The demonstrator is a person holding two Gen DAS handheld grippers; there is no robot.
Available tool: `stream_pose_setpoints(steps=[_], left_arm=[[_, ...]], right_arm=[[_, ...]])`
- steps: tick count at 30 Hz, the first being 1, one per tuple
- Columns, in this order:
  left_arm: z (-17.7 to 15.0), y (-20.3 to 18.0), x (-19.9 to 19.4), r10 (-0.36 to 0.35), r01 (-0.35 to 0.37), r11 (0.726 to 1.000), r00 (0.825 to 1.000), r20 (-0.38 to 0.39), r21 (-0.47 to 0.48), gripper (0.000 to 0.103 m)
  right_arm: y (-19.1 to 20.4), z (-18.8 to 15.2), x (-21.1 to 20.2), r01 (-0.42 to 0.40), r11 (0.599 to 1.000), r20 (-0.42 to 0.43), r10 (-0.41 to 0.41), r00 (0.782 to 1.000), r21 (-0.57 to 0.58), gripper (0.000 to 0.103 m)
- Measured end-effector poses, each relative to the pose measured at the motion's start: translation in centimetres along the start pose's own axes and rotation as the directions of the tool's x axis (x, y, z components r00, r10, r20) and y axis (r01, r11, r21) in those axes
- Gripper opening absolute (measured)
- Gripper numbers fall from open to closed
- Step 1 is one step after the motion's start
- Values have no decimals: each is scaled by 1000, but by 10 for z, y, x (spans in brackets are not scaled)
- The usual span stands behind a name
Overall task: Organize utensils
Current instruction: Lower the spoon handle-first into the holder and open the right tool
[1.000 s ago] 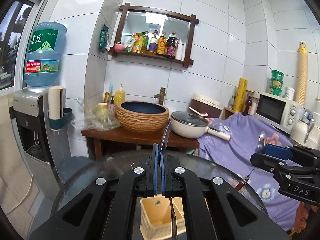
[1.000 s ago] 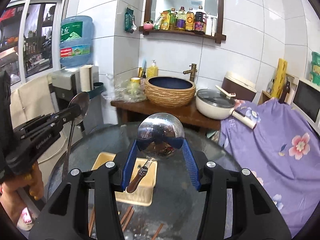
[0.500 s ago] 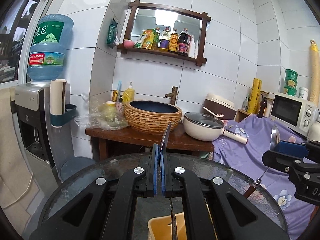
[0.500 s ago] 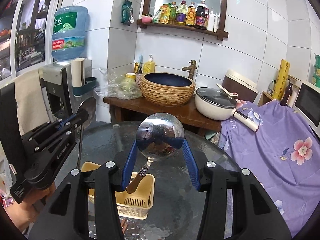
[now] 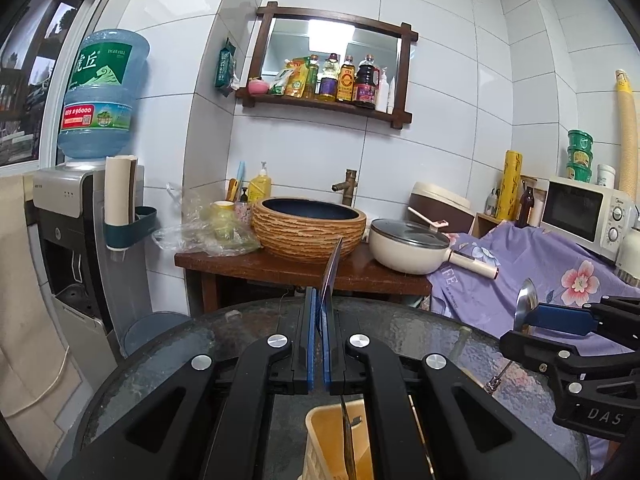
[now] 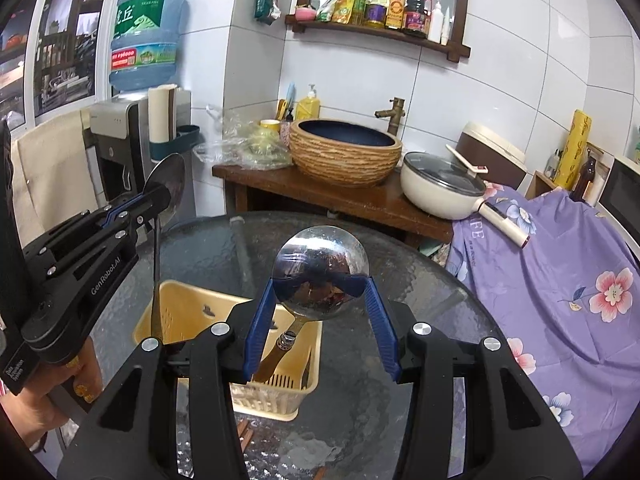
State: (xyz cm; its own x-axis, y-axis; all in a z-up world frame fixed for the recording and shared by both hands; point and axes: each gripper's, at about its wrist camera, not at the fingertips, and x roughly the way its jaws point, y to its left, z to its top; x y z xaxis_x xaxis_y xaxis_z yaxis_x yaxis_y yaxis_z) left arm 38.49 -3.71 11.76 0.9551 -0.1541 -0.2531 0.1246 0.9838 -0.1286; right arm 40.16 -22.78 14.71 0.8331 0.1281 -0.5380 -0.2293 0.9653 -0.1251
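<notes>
My left gripper [image 5: 318, 344] is shut on a steel spoon [image 5: 333, 268], seen edge-on; its handle hangs down into the yellow slotted basket [image 5: 324, 440]. From the right wrist view the left gripper [image 6: 152, 204] holds that spoon [image 6: 170, 182] upright over the basket [image 6: 200, 312]. My right gripper [image 6: 320, 316] is shut on a large steel ladle [image 6: 320, 272], bowl up, with its wooden handle [image 6: 276, 356] angled down into the basket. The right gripper also shows in the left wrist view [image 5: 552, 320].
The basket stands on a round glass table [image 6: 420, 280]. Chopsticks [image 6: 244, 436] lie on the glass near the front. Behind it are a wooden stand with a woven basin [image 6: 344, 152] and a white pan [image 6: 440, 188], a water dispenser [image 5: 80, 220] and a purple cloth [image 6: 560, 288].
Both grippers have lowered and come closer over the basket. The spoon's and ladle's handles now reach down into it. Both stay shut.
</notes>
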Motion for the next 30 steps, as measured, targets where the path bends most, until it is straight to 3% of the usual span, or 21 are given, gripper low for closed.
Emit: stream_pose_setpoints(steps=[16, 25, 28, 30], left_arm=[[-37, 4, -9, -33, 37, 999, 995, -96, 39, 2], [-46, 5, -6, -52, 63, 996, 985, -166, 60, 3], [-45, 6, -8, -44, 55, 996, 987, -157, 68, 12], [-44, 9, -12, -52, 61, 997, 987, -150, 55, 25]], right_arm=[[12, -34, 21, -19, 999, -92, 15, 996, -35, 47], [12, -36, 22, -8, 999, -94, 4, 996, -47, 47], [10, -36, 20, -6, 999, -82, 2, 997, -48, 55], [8, -36, 17, 3, 999, -67, -6, 998, -45, 60]])
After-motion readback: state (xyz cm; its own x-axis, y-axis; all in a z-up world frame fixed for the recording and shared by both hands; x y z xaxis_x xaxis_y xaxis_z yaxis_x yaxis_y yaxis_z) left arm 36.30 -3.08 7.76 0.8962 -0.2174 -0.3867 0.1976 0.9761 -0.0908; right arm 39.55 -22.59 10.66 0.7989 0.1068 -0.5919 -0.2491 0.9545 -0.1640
